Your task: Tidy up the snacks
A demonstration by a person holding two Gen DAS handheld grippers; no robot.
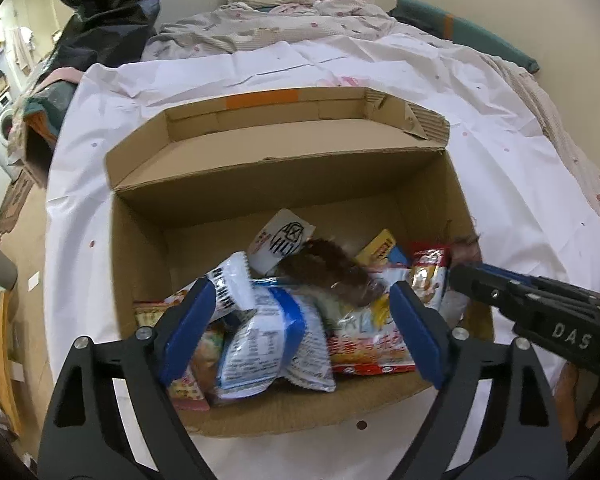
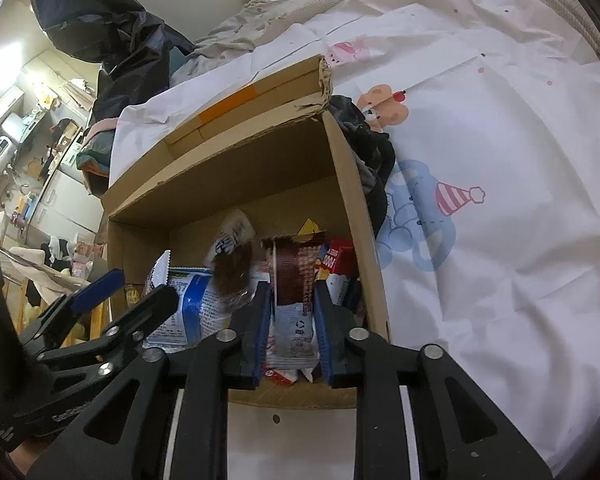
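Observation:
An open cardboard box (image 1: 140, 248) sits on a bed and holds several snack packets. My left gripper (image 1: 300, 320) is open above the box's near side, its jaws wide around a blue and white packet (image 1: 268, 344) without gripping it. A brown packet (image 1: 328, 272) lies blurred on top of the pile. My right gripper (image 2: 290, 320) is inside the box's right side and is shut on a brown and white packet (image 2: 294, 284) held upright. The right gripper also shows in the left wrist view (image 1: 460, 276) at the box's right wall. The left gripper shows at the lower left of the right wrist view (image 2: 132, 288).
The box (image 2: 348, 184) stands on a white sheet (image 2: 500, 160) with cartoon prints. Dark cloth (image 2: 372, 148) lies against the box's outer right wall. A black bag (image 1: 104, 12) and rumpled bedding (image 1: 284, 20) lie behind. The bed's left edge drops to a cluttered floor.

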